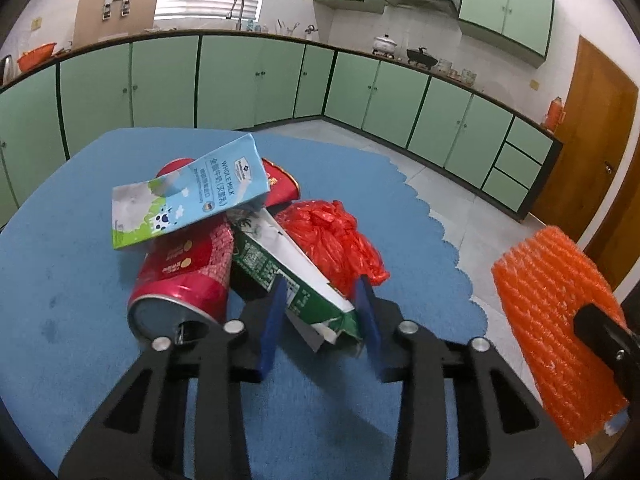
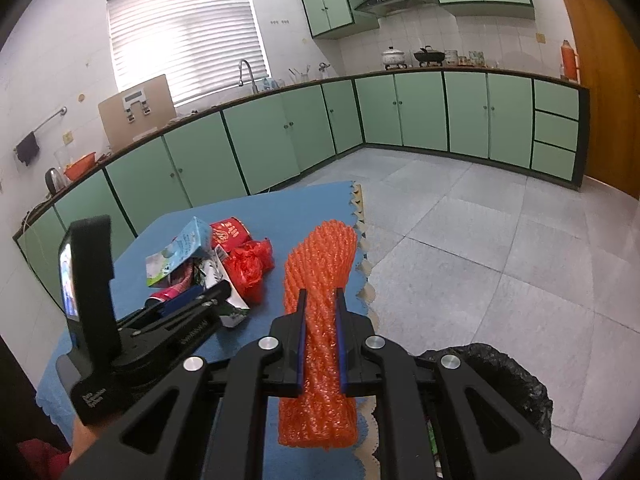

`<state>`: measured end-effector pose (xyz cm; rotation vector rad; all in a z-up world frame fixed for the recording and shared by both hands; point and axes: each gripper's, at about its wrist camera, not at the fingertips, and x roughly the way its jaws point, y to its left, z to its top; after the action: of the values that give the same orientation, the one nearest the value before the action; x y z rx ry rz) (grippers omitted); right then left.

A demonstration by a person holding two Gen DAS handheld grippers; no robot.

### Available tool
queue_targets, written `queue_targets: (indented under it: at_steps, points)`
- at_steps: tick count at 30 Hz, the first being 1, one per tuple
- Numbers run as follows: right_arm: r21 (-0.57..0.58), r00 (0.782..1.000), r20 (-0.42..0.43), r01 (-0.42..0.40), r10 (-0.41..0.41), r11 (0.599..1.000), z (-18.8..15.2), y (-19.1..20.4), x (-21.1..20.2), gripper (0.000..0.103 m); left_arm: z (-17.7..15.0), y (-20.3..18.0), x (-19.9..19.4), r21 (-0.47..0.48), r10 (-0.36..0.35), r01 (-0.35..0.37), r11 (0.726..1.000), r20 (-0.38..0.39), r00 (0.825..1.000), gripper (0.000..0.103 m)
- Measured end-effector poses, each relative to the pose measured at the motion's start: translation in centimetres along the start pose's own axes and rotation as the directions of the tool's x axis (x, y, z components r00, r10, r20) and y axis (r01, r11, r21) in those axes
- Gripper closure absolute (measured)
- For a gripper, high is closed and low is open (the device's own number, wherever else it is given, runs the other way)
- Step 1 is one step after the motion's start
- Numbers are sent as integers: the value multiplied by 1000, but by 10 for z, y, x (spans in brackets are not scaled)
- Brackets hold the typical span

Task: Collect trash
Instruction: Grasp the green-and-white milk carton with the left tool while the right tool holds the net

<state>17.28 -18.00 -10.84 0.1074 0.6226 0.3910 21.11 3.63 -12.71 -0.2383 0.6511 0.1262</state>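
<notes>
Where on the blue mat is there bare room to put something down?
The blue mat is bare left of the red can, and along the far edge behind the milk carton. A narrower strip lies between the red plastic bag and the mat's scalloped edge. The middle is crowded: the left gripper straddles the green carton there.

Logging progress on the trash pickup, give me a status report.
Right gripper shut on orange foam net sleeve. Left gripper open around green-white carton. Blue milk carton overlaps its far end.
</notes>
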Motion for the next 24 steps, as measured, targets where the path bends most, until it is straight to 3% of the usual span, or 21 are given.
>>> queue_targets:
  at_steps: [2,3,12,14,16,19,24]
  points:
    - [7,1000,-5,-1,1,1000,-1,-1,1,91,0,-2,-7,8,-1,1,1000,24,1000,88]
    - [9,1000,-7,-1,1,1000,-1,0,1,91,1,-2,-11,21,-1,0,1000,37,999,103]
    - [4,1000,-13,-11,11,1000,1,2,3,91,-8,14,-35,-21,-77,77,997,5,997,103]
    - [-3,1000,-14,-14,14,1000,-1,3,2,91,-7,10,-31,-21,-77,77,997,-2,997,96]
    - [-10,1000,-14,-13,13,1000,-1,4,2,91,-5,7,-26,-30,-69,69,997,5,998,58]
    - [-5,1000,-8,-8,8,1000,0,-3,0,91,-1,1,-12,-29,-52,51,998,-11,999,51]
    - [11,1000,-11,2,-2,1000,-1,-10,2,91,4,-2,14,-55,-32,28,998,-80,996,47]
